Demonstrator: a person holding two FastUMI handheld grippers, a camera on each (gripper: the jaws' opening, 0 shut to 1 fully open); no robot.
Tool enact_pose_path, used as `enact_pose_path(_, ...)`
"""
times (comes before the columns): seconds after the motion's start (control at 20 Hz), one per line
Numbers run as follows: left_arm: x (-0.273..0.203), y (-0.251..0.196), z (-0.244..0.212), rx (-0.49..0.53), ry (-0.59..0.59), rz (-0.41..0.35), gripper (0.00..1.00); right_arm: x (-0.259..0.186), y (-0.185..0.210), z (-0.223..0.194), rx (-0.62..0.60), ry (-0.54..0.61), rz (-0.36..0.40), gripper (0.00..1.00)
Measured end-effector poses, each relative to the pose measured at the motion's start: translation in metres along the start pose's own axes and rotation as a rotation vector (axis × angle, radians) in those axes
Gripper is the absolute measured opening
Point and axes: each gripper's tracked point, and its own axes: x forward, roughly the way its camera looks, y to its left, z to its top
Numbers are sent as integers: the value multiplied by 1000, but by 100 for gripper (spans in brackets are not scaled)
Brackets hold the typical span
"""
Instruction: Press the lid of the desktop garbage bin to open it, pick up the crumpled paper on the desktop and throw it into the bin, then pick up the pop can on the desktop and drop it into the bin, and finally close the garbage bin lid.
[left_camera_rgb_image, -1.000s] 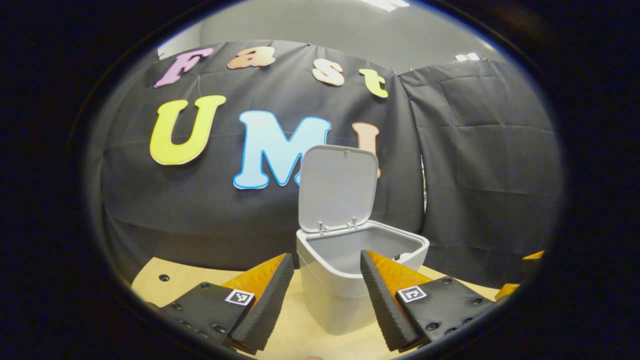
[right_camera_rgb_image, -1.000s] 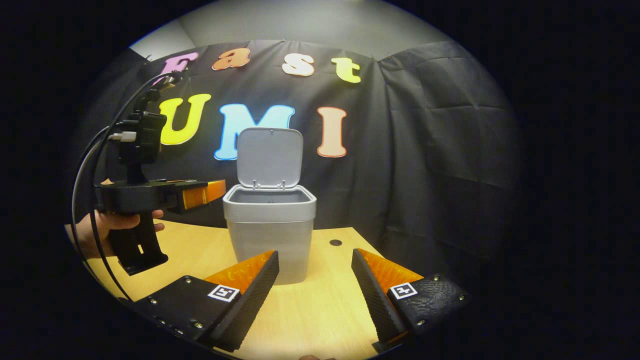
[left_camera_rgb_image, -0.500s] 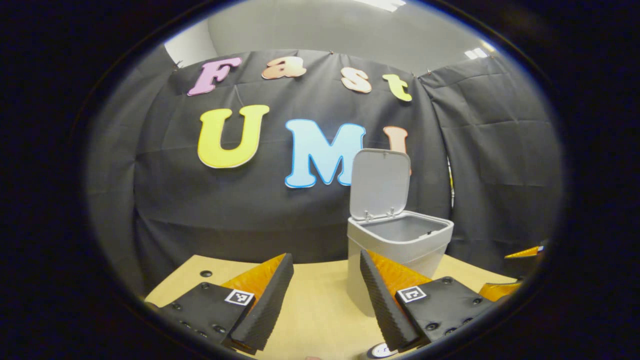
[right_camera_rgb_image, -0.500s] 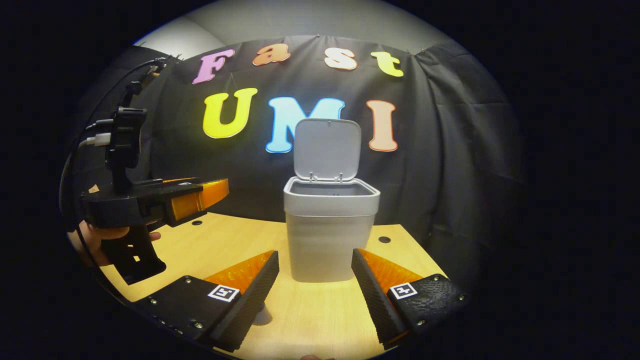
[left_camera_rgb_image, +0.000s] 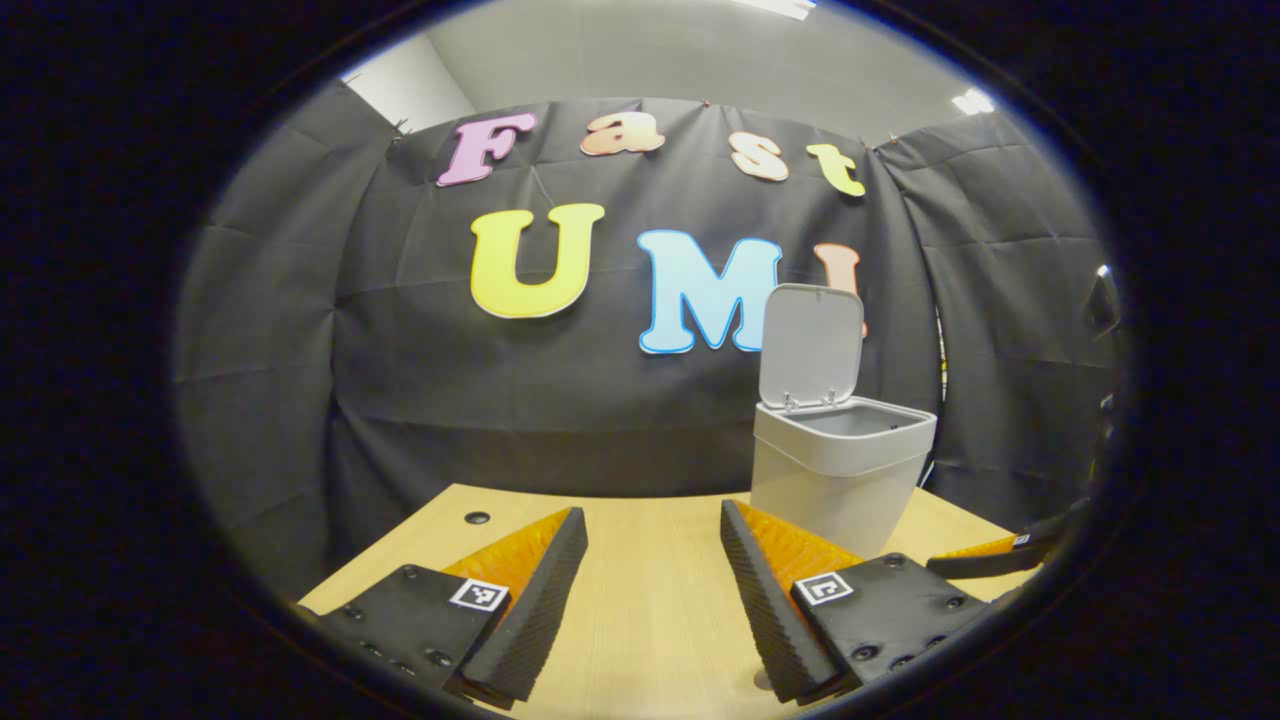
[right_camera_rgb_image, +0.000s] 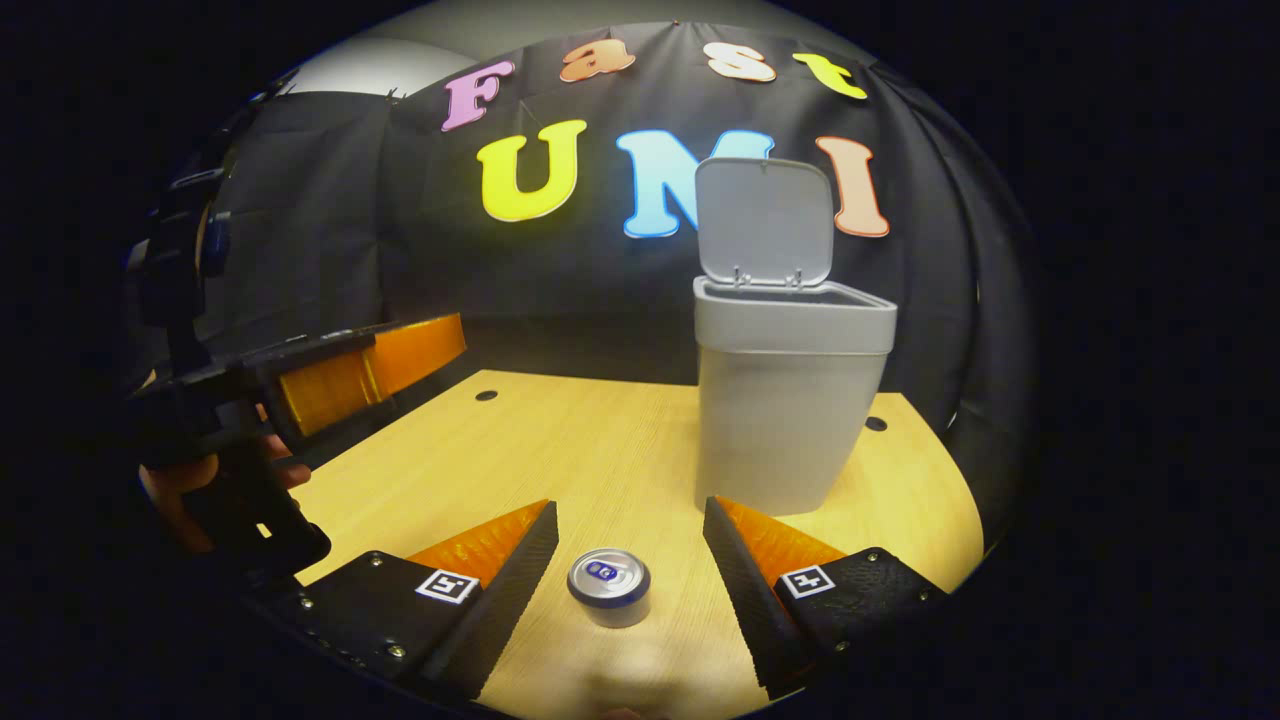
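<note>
1. Hovering over the pop can (right_camera_rgb_image: 609, 588), the right gripper (right_camera_rgb_image: 630, 545) has its jaws spread wide with nothing between them but the can below; the can stands upright on the desktop (right_camera_rgb_image: 560, 450), in front of the garbage bin (right_camera_rgb_image: 790, 400) and well short of it.
2. Closing off-centre is the likely fault: one finger would meet the can first and shove or tip it, and a tipped can rolls away across the desktop.
3. Squeezing only near the can's rim risks it slipping out on the lift toward the bin.
4. Carrying the can too low could knock it against the bin's front wall; the lid (right_camera_rgb_image: 765, 220) stands raised at the bin's back edge, so a high swing could strike it and drop it shut.
5. Idling to the left of the bin, the left gripper (left_camera_rgb_image: 652, 560) is released and empty, and looks clear of the path.
6. Crumpled paper cannot be made out on the desktop; whether it lies inside the bin I cannot tell.
</note>
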Motion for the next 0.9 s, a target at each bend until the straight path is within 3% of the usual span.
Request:
enact_pose_path(0.2,-16,20,-11,-32,32,41,89,14,9,-30,-12,122,31,94)
enact_pose_path(0.25,-19,24,-12,-32,37,50,96,17,11,-38,-14,152,38,94)
enact_pose_path(0.35,-25,31,-13,-27,36,66,96,28,11,-48,-18,200,42,94)
enact_pose_path(0.4,-26,34,-17,-23,38,72,89,34,10,-52,-24,227,40,94)
enact_pose_path(0.45,-26,35,-19,-19,40,75,89,40,10,-56,-30,250,36,94)
enact_pose_path(0.5,-28,36,-20,-18,45,76,96,45,10,-60,-35,273,36,95)
enact_pose_path(0.55,-29,36,-22,-20,49,75,96,50,9,-64,-39,291,34,95)
enact_pose_path(0.6,-31,35,-24,-22,53,72,97,52,7,-69,-43,303,34,94)
enact_pose_path(0.65,-33,35,-25,-21,56,71,89,52,7,-74,-47,311,34,94)
enact_pose_path(0.7,-34,34,-27,-18,59,69,97,54,8,-75,-51,316,33,94)
enact_pose_path(0.75,-35,34,-28,-16,63,68,96,55,7,-76,-56,317,29,94)
enact_pose_path(0.8,-36,33,-30,-17,66,66,89,55,6,-76,-61,319,24,94)
enact_pose_path(0.9,-37,32,-33,-25,75,60,89,58,5,-76,-69,316,17,89)
